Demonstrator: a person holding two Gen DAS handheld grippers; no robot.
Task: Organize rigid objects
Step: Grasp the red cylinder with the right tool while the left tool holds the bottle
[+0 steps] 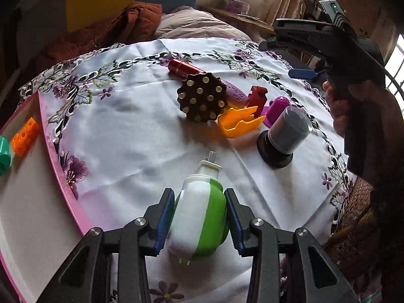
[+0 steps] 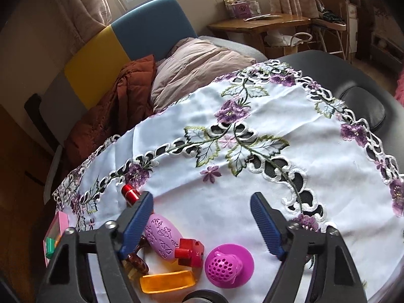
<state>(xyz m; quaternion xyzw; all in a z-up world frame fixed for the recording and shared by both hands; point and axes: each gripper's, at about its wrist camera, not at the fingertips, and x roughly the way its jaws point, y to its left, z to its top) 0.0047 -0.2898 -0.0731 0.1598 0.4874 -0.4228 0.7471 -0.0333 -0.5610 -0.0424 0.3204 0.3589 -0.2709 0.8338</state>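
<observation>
My left gripper is shut on a green and white bottle-shaped object, held above the embroidered tablecloth. Ahead lie a dark studded disc, a red cylinder, an orange clip, a red block, a magenta perforated cap and a dark jar on a black base. My right gripper is open and empty above the cloth, with the pink patterned oval, the red block, the magenta cap and the orange clip low between its fingers. It also shows in the left wrist view.
A pink-rimmed white tray at the left holds an orange block and a teal piece. A bed with pillows and a brown quilt lies beyond the table. A wooden desk stands at the far wall.
</observation>
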